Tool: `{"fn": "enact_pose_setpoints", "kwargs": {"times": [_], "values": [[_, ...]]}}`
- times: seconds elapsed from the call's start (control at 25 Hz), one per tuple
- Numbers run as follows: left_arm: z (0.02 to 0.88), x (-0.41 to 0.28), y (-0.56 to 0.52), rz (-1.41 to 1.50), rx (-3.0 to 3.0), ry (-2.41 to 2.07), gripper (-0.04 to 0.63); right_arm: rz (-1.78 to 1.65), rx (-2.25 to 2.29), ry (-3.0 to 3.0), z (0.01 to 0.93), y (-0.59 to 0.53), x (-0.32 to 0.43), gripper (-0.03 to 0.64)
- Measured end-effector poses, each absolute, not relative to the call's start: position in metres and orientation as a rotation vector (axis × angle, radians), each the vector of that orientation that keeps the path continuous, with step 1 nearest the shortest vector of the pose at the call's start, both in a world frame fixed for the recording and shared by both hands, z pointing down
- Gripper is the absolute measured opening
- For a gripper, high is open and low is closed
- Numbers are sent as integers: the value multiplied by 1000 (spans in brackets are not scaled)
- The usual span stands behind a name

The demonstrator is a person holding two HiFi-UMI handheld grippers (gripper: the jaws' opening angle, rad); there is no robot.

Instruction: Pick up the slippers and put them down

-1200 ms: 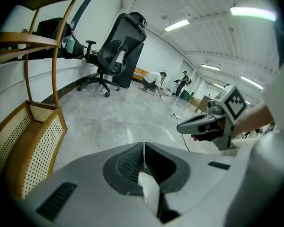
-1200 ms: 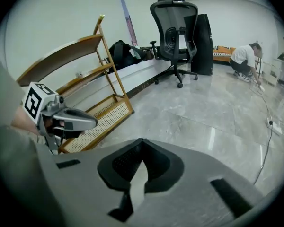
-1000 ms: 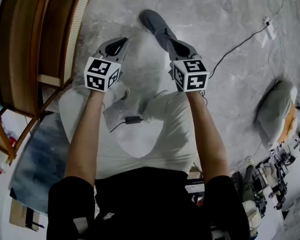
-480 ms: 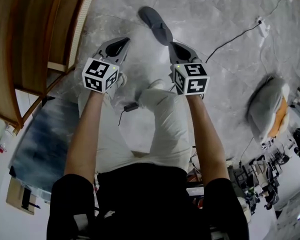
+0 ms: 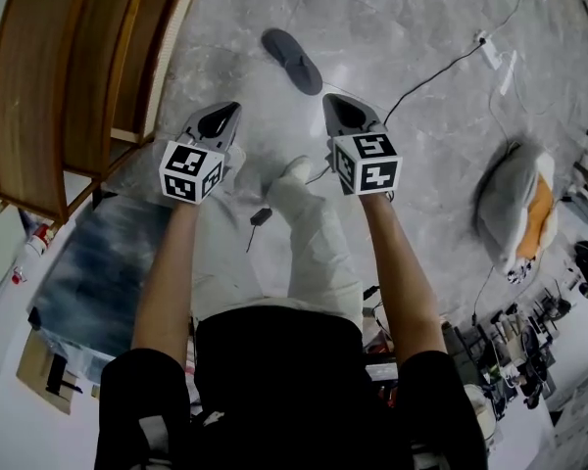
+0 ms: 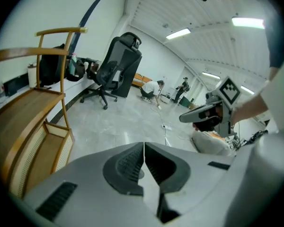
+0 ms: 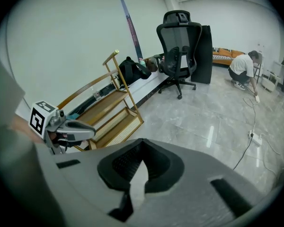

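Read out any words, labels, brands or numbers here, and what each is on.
No readable words, brands or numbers in any view.
Marker cube on the left gripper: black-and-white square pattern, no letters.
Marker cube on the right gripper: the same.
Clutter at the head view's lower right: too small to read.

Left tool (image 6: 144,148) jaws together, wooden rack (image 6: 33,122) left, office chair (image 6: 114,65) behind
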State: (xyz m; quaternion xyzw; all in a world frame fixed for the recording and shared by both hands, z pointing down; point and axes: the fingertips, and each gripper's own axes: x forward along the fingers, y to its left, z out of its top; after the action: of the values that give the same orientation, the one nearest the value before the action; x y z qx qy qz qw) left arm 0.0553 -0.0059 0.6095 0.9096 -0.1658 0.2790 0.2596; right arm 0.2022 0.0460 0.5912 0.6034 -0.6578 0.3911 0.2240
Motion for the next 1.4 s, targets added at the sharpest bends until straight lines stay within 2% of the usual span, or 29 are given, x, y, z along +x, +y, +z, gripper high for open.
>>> {"fn": "enact_pose_setpoints", "kwargs": {"times": [0.72, 0.92, 1.2, 1.4], "values": [[428, 94, 14, 710, 2653, -412, 11, 959, 1692, -1877, 450, 82, 202, -1], [390, 97, 33, 703, 2703, -374, 9, 848, 1700, -1923, 402, 79, 203, -2], [319, 100, 37, 547, 2720, -444, 9, 671, 1759, -2028, 321, 70, 198, -2], [272, 95, 54, 572, 2782, -468, 9, 587, 1776, -2090, 271, 83, 188, -2]]}}
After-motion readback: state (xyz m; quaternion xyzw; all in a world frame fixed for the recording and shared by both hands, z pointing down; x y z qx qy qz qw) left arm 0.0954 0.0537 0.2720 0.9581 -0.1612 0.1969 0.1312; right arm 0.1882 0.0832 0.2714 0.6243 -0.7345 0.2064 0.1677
